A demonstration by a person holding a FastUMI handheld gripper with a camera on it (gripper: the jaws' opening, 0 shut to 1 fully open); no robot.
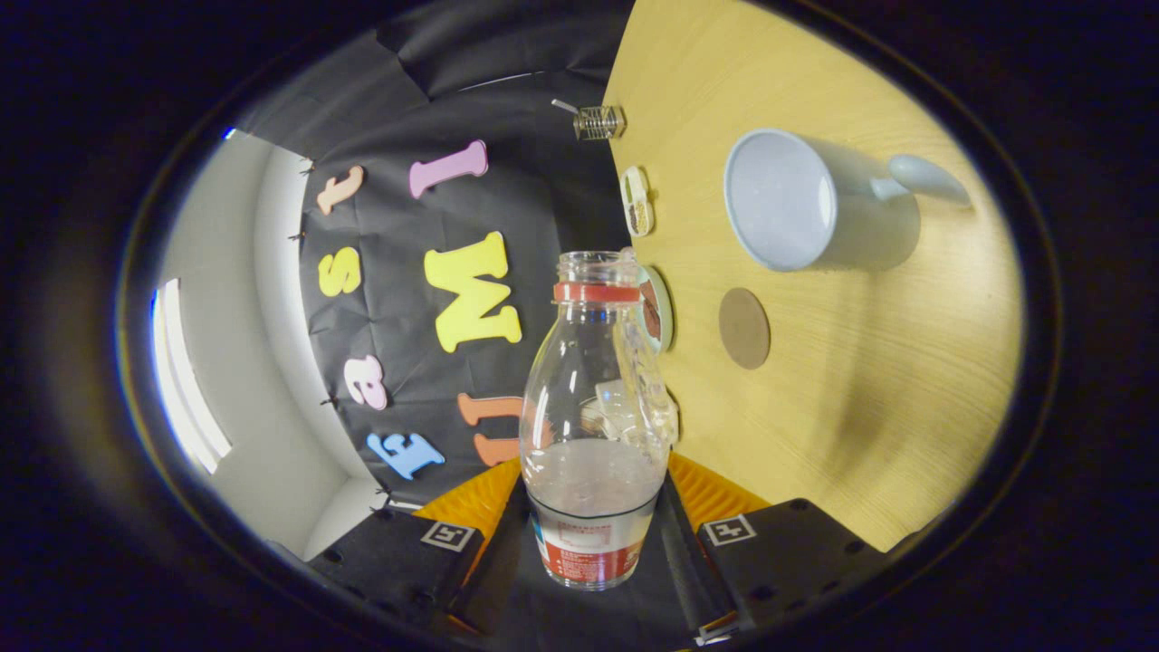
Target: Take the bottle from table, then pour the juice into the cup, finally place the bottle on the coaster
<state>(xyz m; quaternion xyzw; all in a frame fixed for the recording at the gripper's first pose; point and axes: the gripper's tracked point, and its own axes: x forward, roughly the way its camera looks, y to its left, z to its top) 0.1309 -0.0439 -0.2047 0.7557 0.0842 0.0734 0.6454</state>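
Observation:
My gripper [593, 534] is shut on a clear plastic bottle [593, 398] with a red neck ring, no cap and a red and white label at its base. The view is rolled, so the wooden table [860, 435] stands to the right of the bottle. A little clear liquid sits low in the bottle, near my fingers [724, 507]. Beyond the bottle's mouth a pale blue cup [797, 199] with a handle rests on the table, its inside looking bare. A round brown coaster [744, 328] lies on the table between the cup and the bottle.
A round white-rimmed disc [659, 308] lies partly behind the bottle's neck. A small oval dish [637, 201] sits near the table's edge, and a little wire holder [598, 122] stands farther off. The booth's black cloth wall is beyond the table's edge.

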